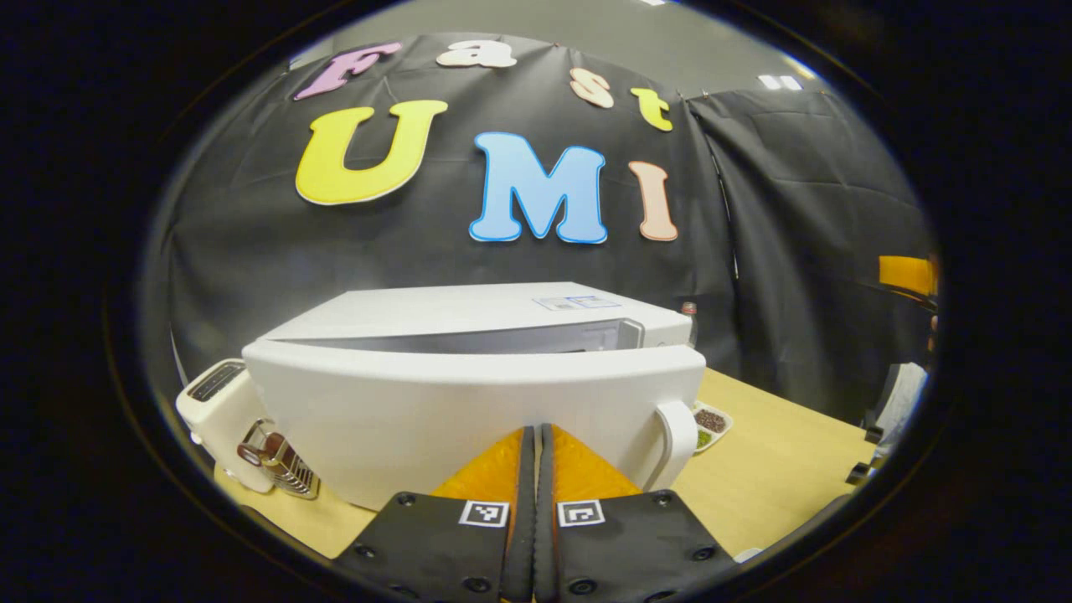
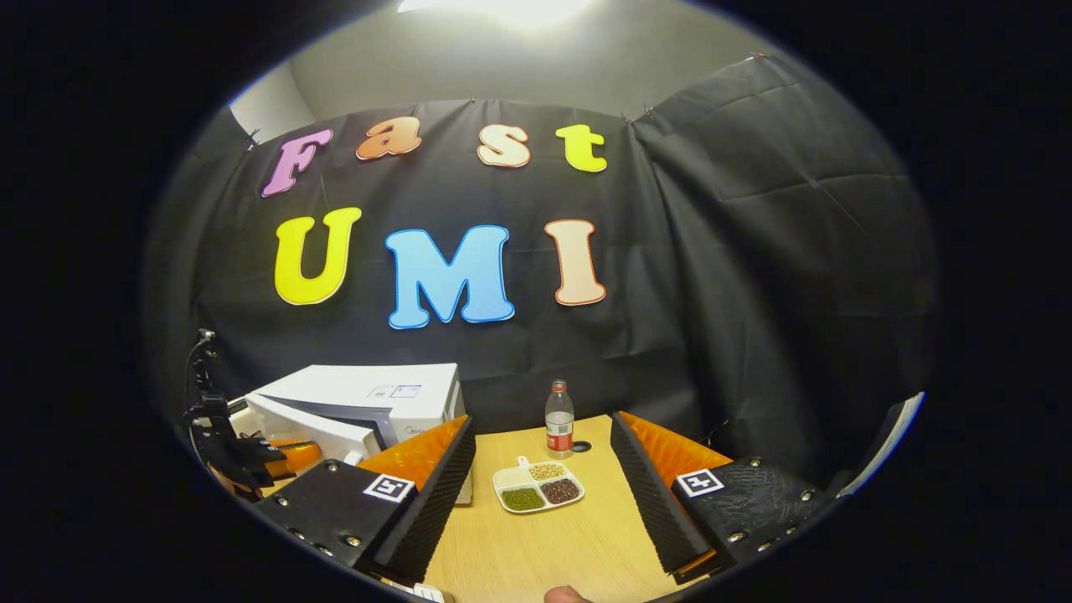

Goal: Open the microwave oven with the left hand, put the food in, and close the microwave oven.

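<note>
In the left gripper view the left claw (image 1: 536, 469) has its fingers pressed together with nothing between them, tips right at the microwave oven (image 1: 477, 377) door, which stands slightly ajar. Its handle (image 1: 677, 440) is at the door's right edge. One toaster (image 1: 219, 410) is partly cut off beside it.

The right claw (image 2: 543, 494) gapes wide above the table (image 2: 544, 553), holding nothing. Beyond it lies one three-part food dish (image 2: 538, 487), then one bottle (image 2: 559, 419).

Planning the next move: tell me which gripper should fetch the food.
Right, probably. The right gripper is open and faces the dish of food on the table. The left gripper is shut, close against the microwave door, which stands ajar.
</note>
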Action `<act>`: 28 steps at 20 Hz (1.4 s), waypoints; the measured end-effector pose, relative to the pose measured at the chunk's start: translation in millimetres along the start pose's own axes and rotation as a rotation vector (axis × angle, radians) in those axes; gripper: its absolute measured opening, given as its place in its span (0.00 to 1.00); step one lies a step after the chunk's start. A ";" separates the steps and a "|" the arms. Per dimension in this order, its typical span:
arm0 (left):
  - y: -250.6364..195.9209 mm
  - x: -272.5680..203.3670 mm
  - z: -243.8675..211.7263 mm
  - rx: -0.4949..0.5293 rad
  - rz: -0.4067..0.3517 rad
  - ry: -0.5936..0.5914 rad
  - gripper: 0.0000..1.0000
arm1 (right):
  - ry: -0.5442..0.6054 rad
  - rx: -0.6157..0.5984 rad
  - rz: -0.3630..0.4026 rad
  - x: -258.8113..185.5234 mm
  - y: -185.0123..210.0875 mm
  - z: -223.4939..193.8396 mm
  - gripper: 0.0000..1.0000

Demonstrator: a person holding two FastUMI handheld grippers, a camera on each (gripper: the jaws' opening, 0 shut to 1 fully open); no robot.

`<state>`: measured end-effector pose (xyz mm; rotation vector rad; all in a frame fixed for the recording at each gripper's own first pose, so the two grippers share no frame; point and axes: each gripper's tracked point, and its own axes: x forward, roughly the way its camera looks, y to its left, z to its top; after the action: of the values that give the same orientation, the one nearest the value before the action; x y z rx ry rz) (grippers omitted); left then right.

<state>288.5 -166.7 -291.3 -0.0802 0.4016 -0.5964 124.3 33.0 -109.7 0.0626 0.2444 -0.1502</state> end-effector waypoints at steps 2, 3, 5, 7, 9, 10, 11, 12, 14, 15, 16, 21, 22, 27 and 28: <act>0.2 11.5 2.7 -0.002 -0.004 -0.005 0.04 | 0.008 -0.005 -0.014 1.4 -3.6 -2.1 0.98; 0.8 16.1 4.0 0.001 -0.003 -0.009 0.07 | 0.011 -0.003 -0.020 1.5 -4.4 -2.6 0.98; 4.2 26.2 5.7 -0.004 0.005 -0.015 0.07 | 0.021 -0.001 -0.021 3.7 -4.3 -5.3 0.98; 7.2 33.9 8.9 -0.016 0.014 -0.025 0.07 | 0.021 -0.009 -0.021 5.3 -4.7 -5.5 0.98; 6.5 38.3 7.0 -0.028 0.011 -0.030 0.07 | 0.030 -0.003 -0.021 7.8 -5.6 -9.5 0.98; 6.8 38.2 7.4 -0.032 0.016 -0.034 0.07 | 0.036 0.002 -0.024 9.0 -6.2 -11.5 0.98; 9.8 39.4 8.6 -0.023 0.025 -0.038 0.07 | 0.040 0.007 -0.024 10.3 -6.6 -13.5 0.98; 10.0 39.7 10.3 -0.025 0.028 -0.044 0.07 | 0.045 0.011 -0.023 11.1 -6.1 -15.0 0.98; 9.0 40.8 10.7 -0.019 0.021 -0.040 0.07 | 0.058 0.033 -0.009 13.6 -2.1 -18.1 0.98; 6.0 42.6 11.1 -0.016 0.015 -0.042 0.07 | 0.062 0.042 -0.003 14.5 -0.2 -19.1 0.98; 7.2 45.1 10.8 -0.009 0.026 -0.036 0.07 | 0.065 0.049 0.004 14.9 1.8 -19.4 0.98; 0.1 49.5 13.4 0.019 0.095 0.002 0.07 | 0.049 0.055 0.059 1.9 12.5 -12.5 0.98; -1.1 43.6 20.2 0.034 0.112 -0.007 0.07 | 0.041 0.055 0.072 -3.6 12.8 -10.3 0.98; -27.1 -15.0 60.6 0.026 0.149 -0.107 0.07 | 0.022 0.051 0.154 -30.5 16.1 -2.6 0.98; -32.0 -31.0 65.9 0.029 0.160 -0.119 0.07 | 0.015 0.052 0.167 -36.5 14.5 0.1 0.98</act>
<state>273.9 -178.5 -214.0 -0.0551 0.2808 -0.4369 91.6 52.5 -100.0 0.1353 0.2489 0.0105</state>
